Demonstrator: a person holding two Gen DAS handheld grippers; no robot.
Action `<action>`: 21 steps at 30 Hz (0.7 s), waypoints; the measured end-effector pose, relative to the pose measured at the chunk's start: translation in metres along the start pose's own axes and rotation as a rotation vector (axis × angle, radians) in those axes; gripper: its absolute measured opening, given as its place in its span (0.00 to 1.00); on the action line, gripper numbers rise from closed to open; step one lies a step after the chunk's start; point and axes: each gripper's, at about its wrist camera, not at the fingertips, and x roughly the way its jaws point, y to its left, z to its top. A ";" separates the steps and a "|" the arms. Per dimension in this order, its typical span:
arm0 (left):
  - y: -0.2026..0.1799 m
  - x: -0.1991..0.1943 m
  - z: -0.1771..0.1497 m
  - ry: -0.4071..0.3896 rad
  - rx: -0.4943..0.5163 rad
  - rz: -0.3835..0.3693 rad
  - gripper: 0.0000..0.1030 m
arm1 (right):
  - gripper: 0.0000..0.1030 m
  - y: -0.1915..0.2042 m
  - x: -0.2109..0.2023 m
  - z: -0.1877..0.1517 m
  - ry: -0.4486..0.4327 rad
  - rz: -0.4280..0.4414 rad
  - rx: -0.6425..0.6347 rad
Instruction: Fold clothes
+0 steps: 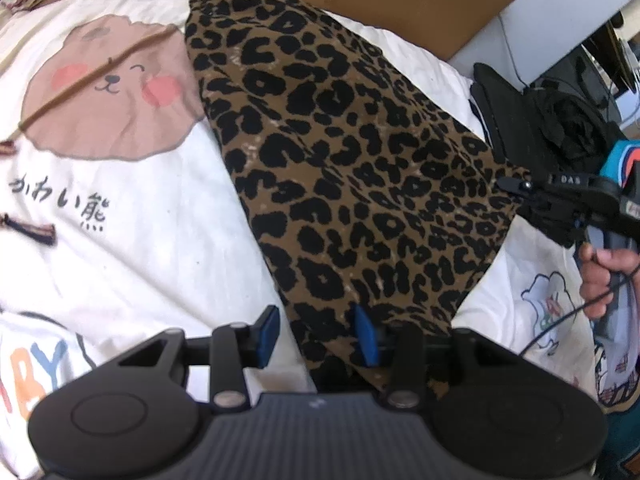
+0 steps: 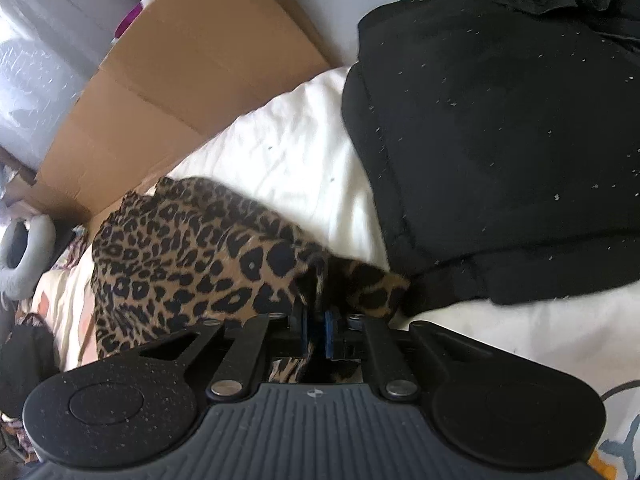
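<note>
On white printed bedding (image 1: 132, 240), my left gripper (image 1: 316, 338) stands half-open astride brown leopard-print garment (image 1: 352, 168); my right gripper (image 2: 316, 334) pinches its corner.

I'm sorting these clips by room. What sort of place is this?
Most likely a bedroom at home: a leopard-print garment lies on a white bedspread printed with a cartoon bear, with folded black clothes beside it and flattened cardboard behind.
</note>
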 end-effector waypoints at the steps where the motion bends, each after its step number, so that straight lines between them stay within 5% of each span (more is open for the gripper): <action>1: -0.002 -0.001 0.002 0.000 0.015 0.009 0.42 | 0.07 -0.002 0.001 0.000 -0.004 -0.001 0.010; 12: -0.022 -0.009 0.051 -0.022 0.114 0.142 0.42 | 0.02 -0.009 -0.005 -0.004 -0.055 0.016 0.026; 21: -0.032 -0.011 0.084 -0.020 0.128 0.165 0.42 | 0.02 -0.017 0.000 -0.009 -0.058 0.008 0.027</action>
